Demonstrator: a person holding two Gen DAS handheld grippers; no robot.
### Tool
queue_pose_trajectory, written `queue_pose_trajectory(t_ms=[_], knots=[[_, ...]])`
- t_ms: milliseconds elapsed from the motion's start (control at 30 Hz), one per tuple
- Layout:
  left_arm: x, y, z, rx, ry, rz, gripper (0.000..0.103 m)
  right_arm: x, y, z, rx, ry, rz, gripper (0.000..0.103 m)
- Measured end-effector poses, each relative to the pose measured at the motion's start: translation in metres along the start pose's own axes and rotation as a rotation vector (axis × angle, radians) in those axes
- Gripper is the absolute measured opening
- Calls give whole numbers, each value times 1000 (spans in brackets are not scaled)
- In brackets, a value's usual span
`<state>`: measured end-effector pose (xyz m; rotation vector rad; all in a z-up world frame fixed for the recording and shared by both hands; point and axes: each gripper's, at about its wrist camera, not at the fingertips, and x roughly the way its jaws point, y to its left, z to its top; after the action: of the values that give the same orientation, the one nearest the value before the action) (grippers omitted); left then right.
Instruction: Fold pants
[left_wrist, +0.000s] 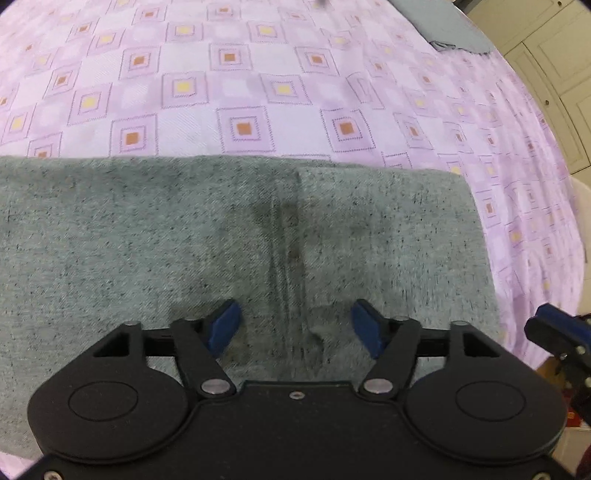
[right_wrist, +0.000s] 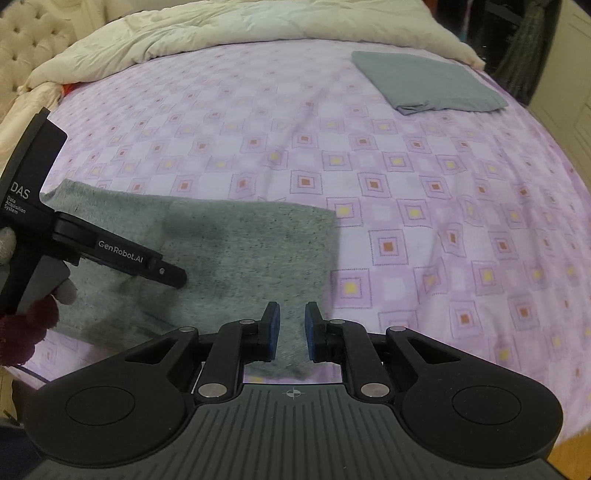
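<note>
Our left gripper (left_wrist: 295, 328) hangs over the grey pants (left_wrist: 229, 236) with its blue pads (left_wrist: 224, 326) spread wide and nothing pinched between them; the cloth lies flat below the gap, a seam line running up between the two pads. Our right gripper (right_wrist: 291, 330) has its pads (right_wrist: 273, 328) drawn near together with a narrow slot left between them. Grey cloth shows through that slot, but the pads do not press on it, so we call it released. In the right wrist view the left gripper (right_wrist: 173, 275) reaches in from the left side, held by a gloved hand (right_wrist: 7, 243) above a dark red sleeve (right_wrist: 29, 321), its tip over the pants.

The pants (right_wrist: 229, 258) lie as a folded rectangle at the near edge of the bed, toward the near left corner as the right wrist camera sees it, and their far edge is straight. They rest on a lilac bedsheet (right_wrist: 406, 184) printed with squares that have orange and yellow centres. Well apart, toward the far right corner of the bed, lies a folded blue-grey cloth (right_wrist: 424, 81). Along the far edge a cream duvet (right_wrist: 229, 26) is bunched up, and a tufted headboard (right_wrist: 26, 40) stands at the far left.
</note>
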<state>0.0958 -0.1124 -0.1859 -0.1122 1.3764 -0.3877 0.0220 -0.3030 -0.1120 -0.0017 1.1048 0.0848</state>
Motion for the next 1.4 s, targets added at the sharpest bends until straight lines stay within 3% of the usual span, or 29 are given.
queue_pose_trajectory(t_ms=[100, 200, 333, 433, 467, 500, 567, 700, 833, 1033, 1100, 1233, 1400], knots=[[4, -6, 2, -19, -8, -10, 85, 5, -9, 0, -3, 2, 21, 15], [8, -11, 7, -35, -15, -32, 85, 8, -18, -1, 6, 4, 32, 15], [10, -13, 12, -92, 4, -147, 79, 8, -25, -4, 17, 10, 33, 15], [6, -13, 13, -98, -11, -61, 43, 7, -28, -6, 28, 10, 29, 15], [3, -12, 12, -96, -11, -37, 26, 6, -29, -7, 38, 10, 29, 15], [0, -10, 9, -105, -17, -58, 15, 6, -29, -8, 50, 11, 30, 15], [-17, -6, 6, -122, -40, -73, 9, 7, -30, -10, 73, 13, 30, 14], [-64, -10, 4, -106, -103, -50, 9, 8, -28, -13, 111, 18, 32, 15], [-98, 7, -1, -103, -145, 21, 9, 9, -20, -12, 113, 17, 41, 14], [-56, 65, -15, -172, -15, 179, 10, 16, -3, -6, 69, 24, 59, 15], [-35, 77, -17, -199, 25, 178, 15, 19, 4, -2, 40, 26, 64, 14], [-29, 77, -11, -234, 2, 170, 17, 22, 19, 14, -43, -9, 89, 14], [-36, 56, -11, -113, -46, 219, 17, 43, 43, 44, -154, -63, 193, 14]])
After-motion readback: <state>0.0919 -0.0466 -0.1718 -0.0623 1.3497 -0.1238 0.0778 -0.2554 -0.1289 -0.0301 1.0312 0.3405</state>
